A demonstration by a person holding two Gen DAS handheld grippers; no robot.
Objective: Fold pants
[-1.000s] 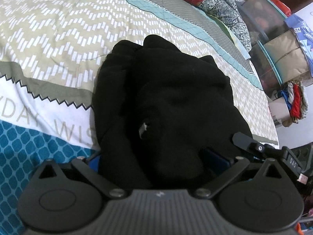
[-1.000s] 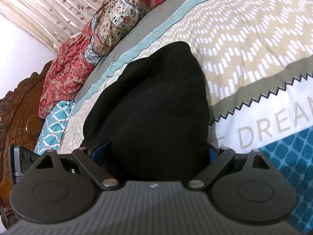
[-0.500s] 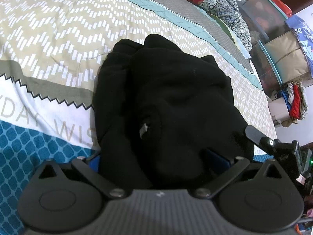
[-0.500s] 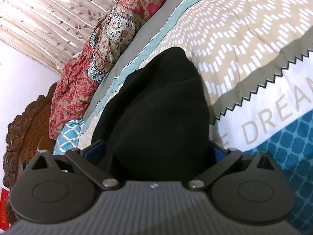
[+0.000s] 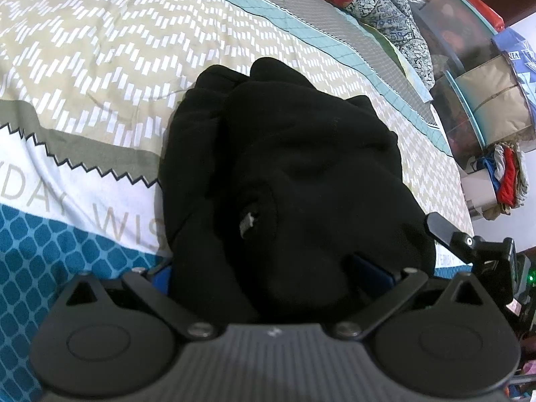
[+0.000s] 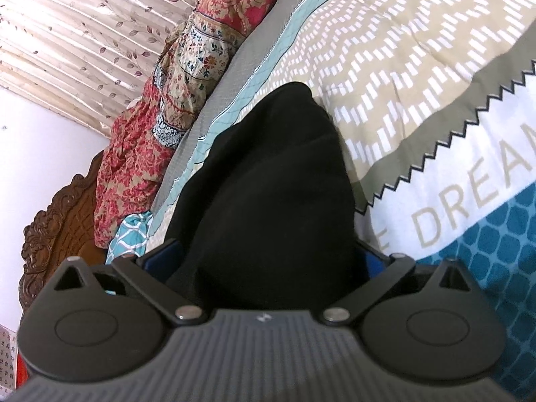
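The black pants (image 5: 301, 174) lie bunched in a thick folded heap on the patterned bedspread (image 5: 100, 50). My left gripper (image 5: 264, 278) has the near edge of the heap between its blue fingers (image 5: 372, 268), which are hidden by cloth. In the right wrist view the pants (image 6: 274, 184) stretch away from my right gripper (image 6: 268, 268), which has the cloth between its fingers (image 6: 164, 254). The right gripper's body (image 5: 469, 244) shows at the right edge of the left wrist view.
Red floral pillows (image 6: 140, 140) and a carved wooden headboard (image 6: 57, 227) stand at the bed's head. Plastic storage boxes (image 5: 469, 50) and a pile of clothes (image 5: 502, 177) stand beyond the bed's far side.
Both grippers have drawn slightly back and up with the cloth. The right gripper has shifted to the right in the left wrist view, and the heap looks a little more stretched.
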